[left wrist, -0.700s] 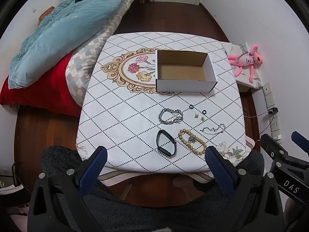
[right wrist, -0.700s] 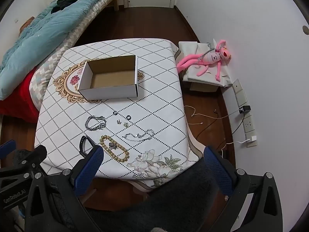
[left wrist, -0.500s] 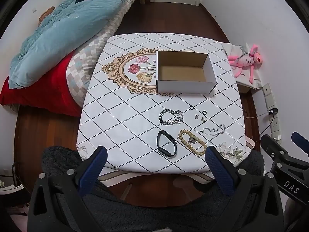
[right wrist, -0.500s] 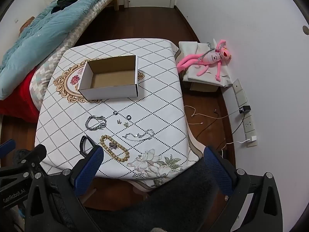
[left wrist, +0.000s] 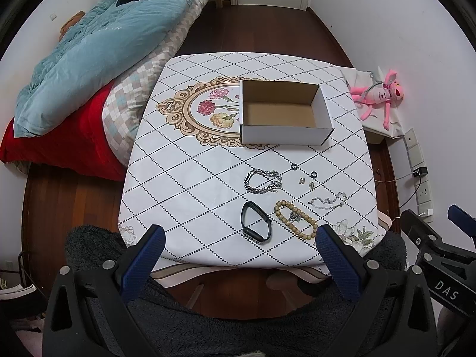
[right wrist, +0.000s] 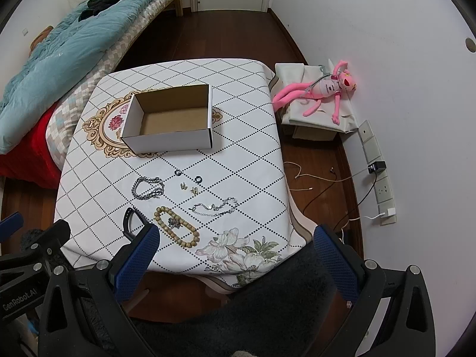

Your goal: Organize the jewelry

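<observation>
The jewelry lies loose on the tabletop (left wrist: 184, 160), all on the near side of the box (left wrist: 284, 111), which stands open and empty, probably to take it in. Nearest the box are two small dark rings (left wrist: 313, 174) and the silver chain bracelet (left wrist: 263, 181); nearer the edge lie the black band (left wrist: 255, 221), the bead bracelet (left wrist: 294, 220) and a thin chain (right wrist: 214, 206). The left gripper (left wrist: 238, 263) and right gripper (right wrist: 235, 263) hang above the near edge, tilted steeply down, jaws wide, holding nothing.

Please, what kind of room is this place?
Most likely a bedroom at home: a bed with a blue quilt, a pink plush toy by the wall, and a small table with a flowered tablecloth.
</observation>
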### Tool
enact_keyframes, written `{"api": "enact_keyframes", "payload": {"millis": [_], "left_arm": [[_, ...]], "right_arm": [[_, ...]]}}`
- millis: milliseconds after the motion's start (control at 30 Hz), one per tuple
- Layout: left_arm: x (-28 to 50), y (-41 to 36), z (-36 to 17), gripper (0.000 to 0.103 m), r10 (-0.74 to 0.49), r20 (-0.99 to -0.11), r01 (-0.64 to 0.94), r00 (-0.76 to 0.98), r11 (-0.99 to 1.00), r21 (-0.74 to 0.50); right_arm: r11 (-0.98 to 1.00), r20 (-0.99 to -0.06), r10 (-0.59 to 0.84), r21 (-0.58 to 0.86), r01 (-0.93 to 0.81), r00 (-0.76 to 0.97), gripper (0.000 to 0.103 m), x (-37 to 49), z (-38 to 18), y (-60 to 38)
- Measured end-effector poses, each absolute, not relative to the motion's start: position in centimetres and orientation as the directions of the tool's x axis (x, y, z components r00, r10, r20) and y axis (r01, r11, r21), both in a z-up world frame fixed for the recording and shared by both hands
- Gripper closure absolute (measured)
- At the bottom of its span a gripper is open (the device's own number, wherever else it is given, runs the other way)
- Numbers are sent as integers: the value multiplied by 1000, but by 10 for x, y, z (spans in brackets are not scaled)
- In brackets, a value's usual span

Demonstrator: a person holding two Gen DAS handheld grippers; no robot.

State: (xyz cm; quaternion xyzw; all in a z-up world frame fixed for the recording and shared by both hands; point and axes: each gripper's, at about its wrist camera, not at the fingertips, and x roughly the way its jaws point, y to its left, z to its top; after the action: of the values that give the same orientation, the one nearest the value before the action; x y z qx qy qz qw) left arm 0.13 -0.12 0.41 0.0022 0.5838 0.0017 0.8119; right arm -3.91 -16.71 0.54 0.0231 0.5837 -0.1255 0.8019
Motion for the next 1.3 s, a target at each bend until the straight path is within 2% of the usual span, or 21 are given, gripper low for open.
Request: {"api": "enact_keyframes", "payload": {"millis": [1300], "left_arm": [[2, -7, 19, 0, -16, -940, 2, 340, 1000, -17]], "right_arm": [[965, -938, -185, -117, 236, 292, 0, -39, 22, -170]]}}
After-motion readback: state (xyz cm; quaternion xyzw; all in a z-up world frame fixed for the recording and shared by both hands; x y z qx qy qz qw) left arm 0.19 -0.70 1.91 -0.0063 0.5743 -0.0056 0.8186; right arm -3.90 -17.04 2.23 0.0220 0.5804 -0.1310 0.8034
